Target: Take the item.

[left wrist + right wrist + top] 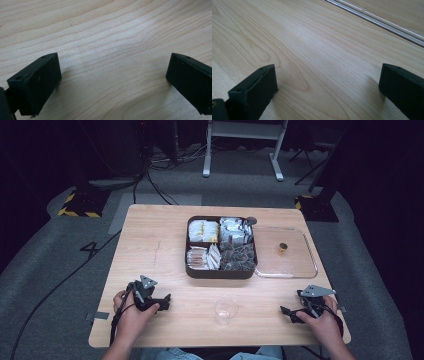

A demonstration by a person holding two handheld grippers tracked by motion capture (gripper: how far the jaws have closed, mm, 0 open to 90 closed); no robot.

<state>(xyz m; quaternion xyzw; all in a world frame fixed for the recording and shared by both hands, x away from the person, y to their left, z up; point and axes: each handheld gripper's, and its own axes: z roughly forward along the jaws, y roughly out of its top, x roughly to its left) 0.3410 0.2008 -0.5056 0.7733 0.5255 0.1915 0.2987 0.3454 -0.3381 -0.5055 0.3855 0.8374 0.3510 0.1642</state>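
Clear plastic cup (226, 310) stands upright on the worktop (150, 245) near its front edge, between both grippers, nearer the left gripper (162, 302) than the right gripper (287, 312), both with jaws spread, empty.

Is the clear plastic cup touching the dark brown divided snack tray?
Apart. In the high view the clear plastic cup stands near the table's front edge, with a strip of bare wood between it and the dark brown divided snack tray.

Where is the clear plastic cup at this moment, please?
In the high view the clear plastic cup stands upright near the table's front edge, between the left gripper and the right gripper, just in front of the dark divided tray.
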